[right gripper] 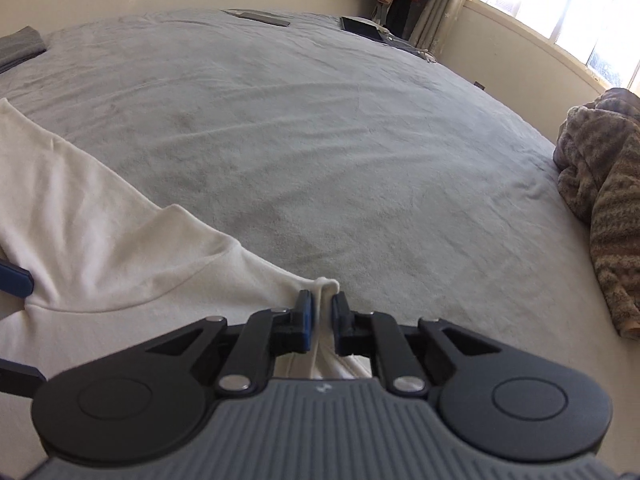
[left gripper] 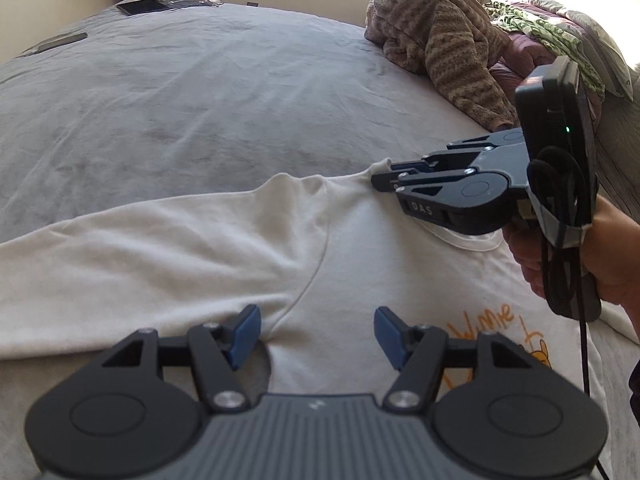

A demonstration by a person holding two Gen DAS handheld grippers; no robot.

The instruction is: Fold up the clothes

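Left hand-held gripper [left gripper: 318,330] gapes over shirt [left gripper: 200,248]; striped blanket [left gripper: 444,48] beyond.

A wide bed [right gripper: 320,140] covered by a grey, lightly creased sheet carries everything. A white T-shirt [left gripper: 200,248] with an orange print lies spread on its near part, one sleeve stretched out to the side. Toward the far right edge sits a heap of brown striped fleece clothing [left gripper: 444,48], with a green-patterned fabric [left gripper: 548,32] bundled behind it. Near the far edge lie a dark tablet [right gripper: 362,27] and a flat grey slab [right gripper: 264,18], well apart from the shirt. A folded grey cloth [right gripper: 20,48] rests at the far left corner.
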